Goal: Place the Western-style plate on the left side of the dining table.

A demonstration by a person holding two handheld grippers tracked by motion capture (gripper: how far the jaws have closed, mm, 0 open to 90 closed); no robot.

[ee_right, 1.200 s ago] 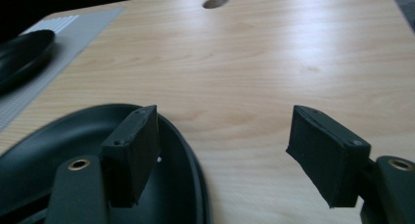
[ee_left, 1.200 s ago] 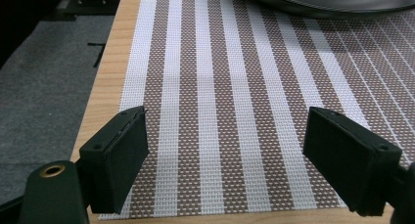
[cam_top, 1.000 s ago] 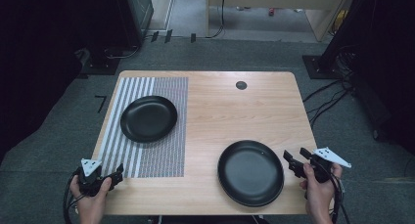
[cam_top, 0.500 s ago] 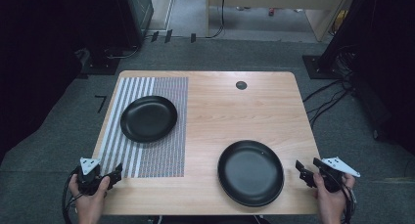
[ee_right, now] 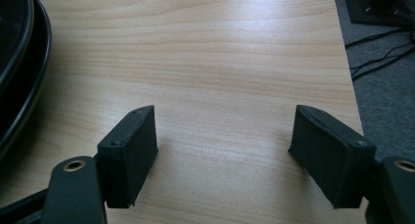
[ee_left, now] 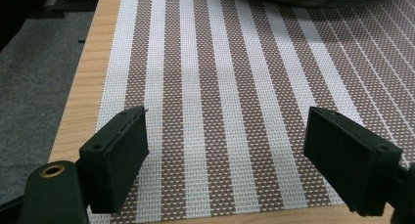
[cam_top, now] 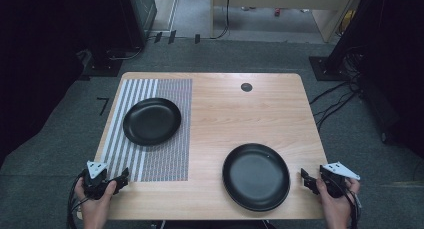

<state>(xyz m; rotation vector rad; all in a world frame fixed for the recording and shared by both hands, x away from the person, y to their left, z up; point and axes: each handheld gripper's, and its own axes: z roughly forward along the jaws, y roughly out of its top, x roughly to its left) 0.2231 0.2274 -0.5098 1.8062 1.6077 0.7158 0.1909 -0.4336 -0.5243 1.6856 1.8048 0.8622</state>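
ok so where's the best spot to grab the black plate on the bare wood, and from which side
Probably the raised rim on its near right edge, coming in low from the right. The black plate lies flat on the table, so only the thin rim fits between jaws. The right gripper is open and sits just right of that edge; the left gripper is over the striped mat.

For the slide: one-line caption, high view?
Two black plates on a wooden table, open grippers at its near corners.

no legible text, no labels, brands, nos. or signs anywhere
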